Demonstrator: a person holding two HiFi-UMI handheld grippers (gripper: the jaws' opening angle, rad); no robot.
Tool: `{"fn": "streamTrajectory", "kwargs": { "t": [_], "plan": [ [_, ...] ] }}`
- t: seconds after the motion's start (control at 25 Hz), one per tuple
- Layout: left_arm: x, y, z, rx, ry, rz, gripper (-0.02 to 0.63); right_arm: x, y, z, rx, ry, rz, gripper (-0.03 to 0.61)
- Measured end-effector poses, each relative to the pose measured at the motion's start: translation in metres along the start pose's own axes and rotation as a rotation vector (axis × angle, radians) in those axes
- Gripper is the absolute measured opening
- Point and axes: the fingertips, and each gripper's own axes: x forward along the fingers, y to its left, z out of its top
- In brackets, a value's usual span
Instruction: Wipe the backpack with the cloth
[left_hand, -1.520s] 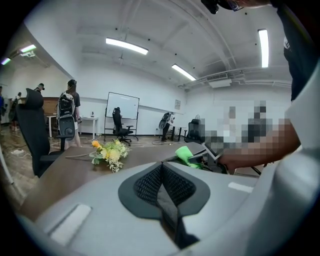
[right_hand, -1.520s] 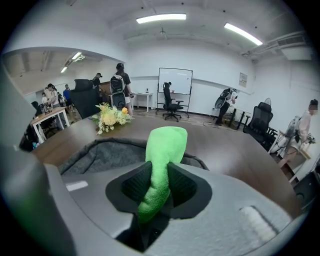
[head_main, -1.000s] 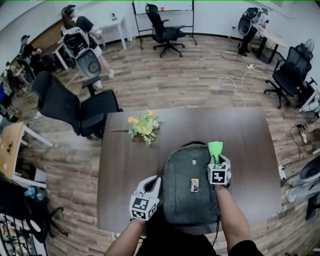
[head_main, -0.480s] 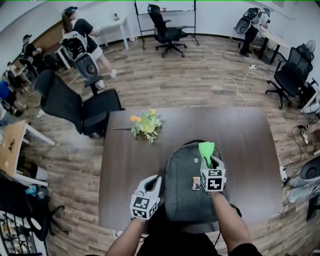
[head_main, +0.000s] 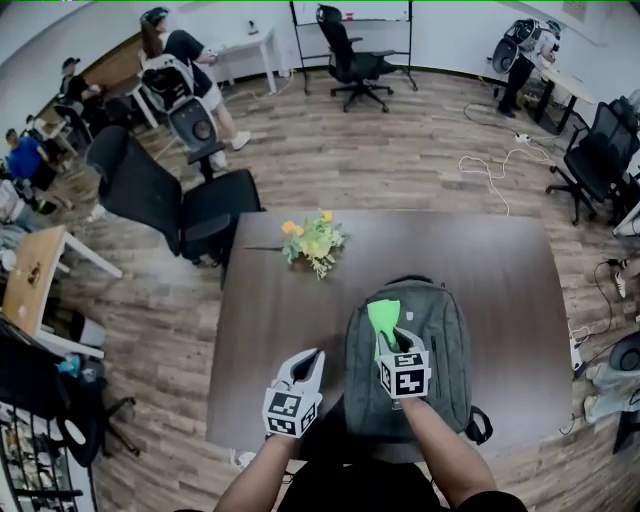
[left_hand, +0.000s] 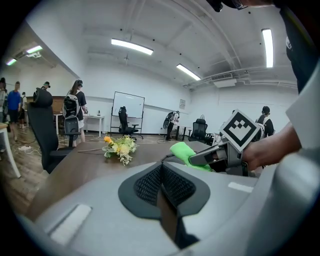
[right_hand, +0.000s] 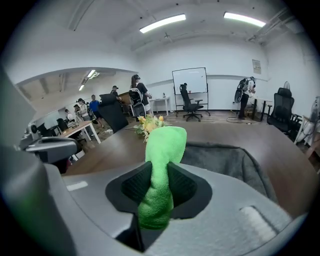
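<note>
A grey backpack lies flat on the dark wooden table, near its front edge. My right gripper is shut on a bright green cloth and rests over the backpack's left part; the same cloth stands up between the jaws in the right gripper view, with the backpack beyond it. My left gripper is shut with nothing in it, beside the backpack's left edge. In the left gripper view the cloth and the right gripper's marker cube show to the right.
A bunch of yellow flowers lies on the table beyond the backpack. A black office chair stands at the table's far left corner. Other chairs, desks and people are further back on the wooden floor.
My right gripper has slid leftward across the backpack with the green cloth, from its right side to its left part. The left gripper stays where it was.
</note>
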Motion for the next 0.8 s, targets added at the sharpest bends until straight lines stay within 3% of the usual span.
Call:
{"fn": "streamTrajectory", "kwargs": {
  "t": [0.44,0.8],
  "plan": [
    [-0.030,0.017,-0.016,-0.017,0.006,0.046,0.017,0.022,0.052,-0.043,0.007,0.117,0.067,0.100],
    [-0.041,0.019,-0.021,-0.026,0.007,0.048,0.018,0.026,0.038,-0.052,-0.030,0.146,0.016,0.100]
  ]
}}
